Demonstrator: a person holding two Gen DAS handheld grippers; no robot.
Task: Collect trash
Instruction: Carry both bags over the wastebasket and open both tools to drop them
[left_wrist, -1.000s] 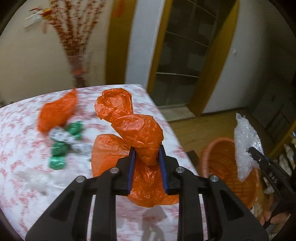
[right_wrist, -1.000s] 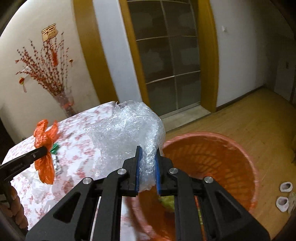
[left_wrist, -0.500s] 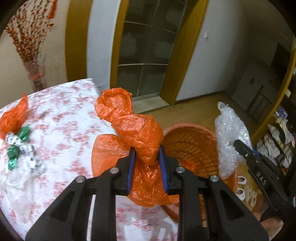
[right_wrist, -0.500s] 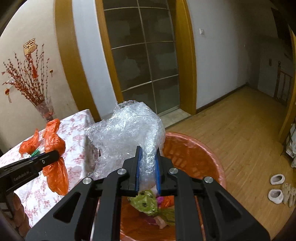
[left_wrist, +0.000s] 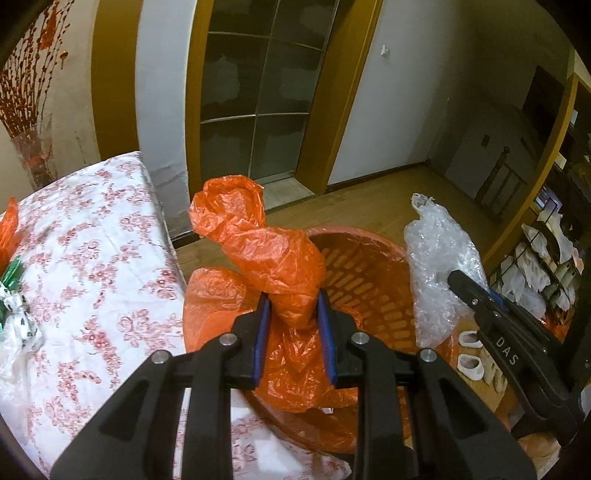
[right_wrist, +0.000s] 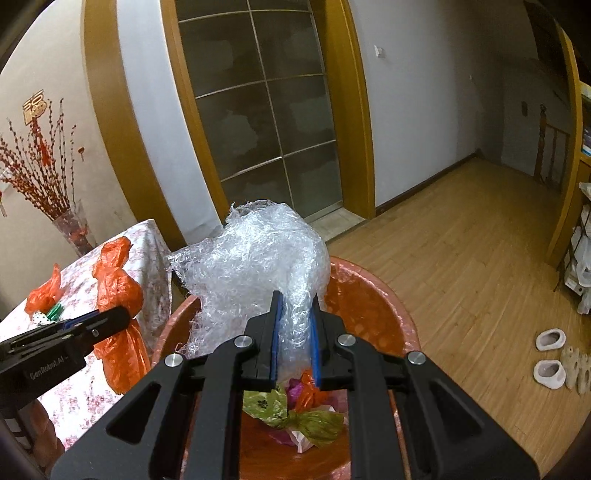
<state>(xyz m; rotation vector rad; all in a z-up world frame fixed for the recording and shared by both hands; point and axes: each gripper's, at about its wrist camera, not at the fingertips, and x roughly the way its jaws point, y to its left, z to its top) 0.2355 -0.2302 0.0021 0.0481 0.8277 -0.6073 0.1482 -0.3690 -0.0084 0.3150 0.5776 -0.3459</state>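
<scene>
The left tongs (left_wrist: 291, 325) are clamped on the orange plastic bag (left_wrist: 266, 254), held over the near rim of the orange basket (left_wrist: 369, 280) beside the counter (left_wrist: 92, 236). The right tongs (right_wrist: 294, 332) are clamped on the clear bubble wrap (right_wrist: 255, 258) above the basket's opening. Risk: both loads are light and bulky, so either may cling to the pads on release or drift outside the rim.

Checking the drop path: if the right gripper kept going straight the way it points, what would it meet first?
Probably the orange basket: the right gripper, shut on the bubble wrap, points down into it, toward the trash at the bottom. Depth is unclear.
</scene>
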